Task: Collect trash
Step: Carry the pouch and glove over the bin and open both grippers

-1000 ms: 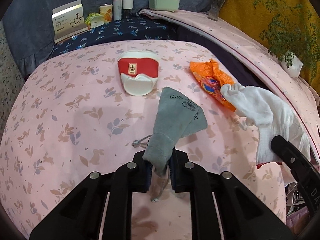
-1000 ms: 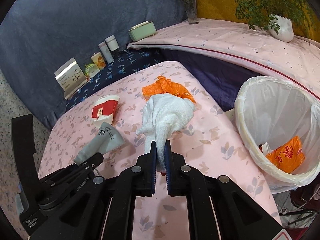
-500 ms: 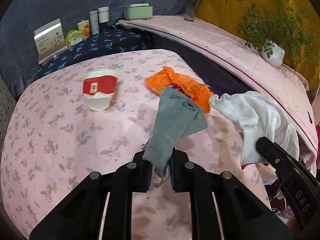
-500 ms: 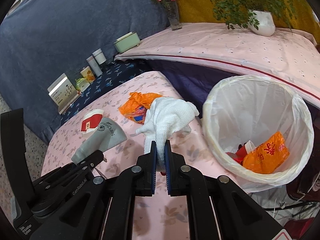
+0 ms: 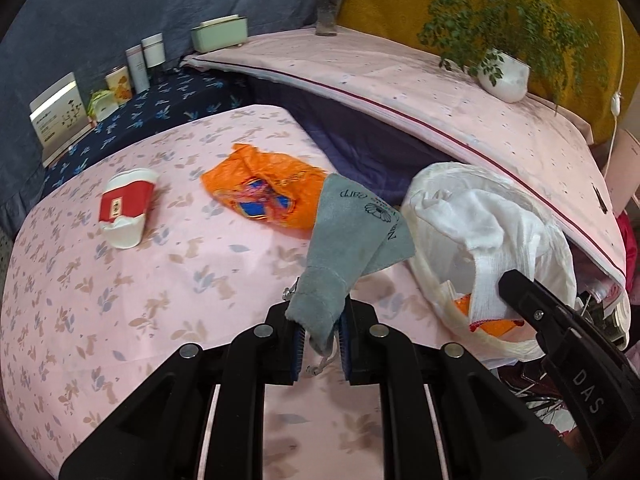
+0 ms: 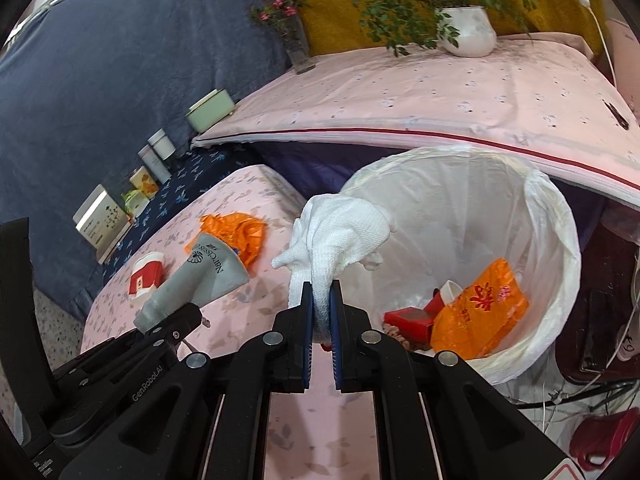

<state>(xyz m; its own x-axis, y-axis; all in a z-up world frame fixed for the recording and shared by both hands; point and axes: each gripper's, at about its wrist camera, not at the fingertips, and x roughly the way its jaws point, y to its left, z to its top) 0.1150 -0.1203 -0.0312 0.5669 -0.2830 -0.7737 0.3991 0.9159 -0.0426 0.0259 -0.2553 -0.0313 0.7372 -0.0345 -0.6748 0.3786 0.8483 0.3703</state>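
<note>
My left gripper (image 5: 320, 334) is shut on a grey drawstring pouch (image 5: 348, 240), held above the pink floral table (image 5: 120, 280) near its right edge. My right gripper (image 6: 321, 308) is shut on a white knitted cloth (image 6: 340, 232), which hangs at the near rim of the white-lined trash bin (image 6: 552, 216). The same cloth (image 5: 480, 224) and bin (image 5: 560, 256) show at the right of the left wrist view. An orange plastic bag (image 5: 260, 188) and a red and white paper cup (image 5: 126, 208) lie on the table. The bin holds an orange wrapper (image 6: 480, 308) and red scraps.
Boxes and small containers (image 5: 136, 64) line the dark blue floral strip at the back. A raised pink-covered surface (image 5: 400, 76) carries a flower vase (image 5: 330, 12) and a potted plant (image 5: 502, 76). Cables and red items (image 6: 600, 432) lie on the floor beside the bin.
Both grippers have carried their loads to the right: the white cloth now hangs at the bin's rim, and the grey pouch has come to the table's right edge. Both wrists have rolled.
</note>
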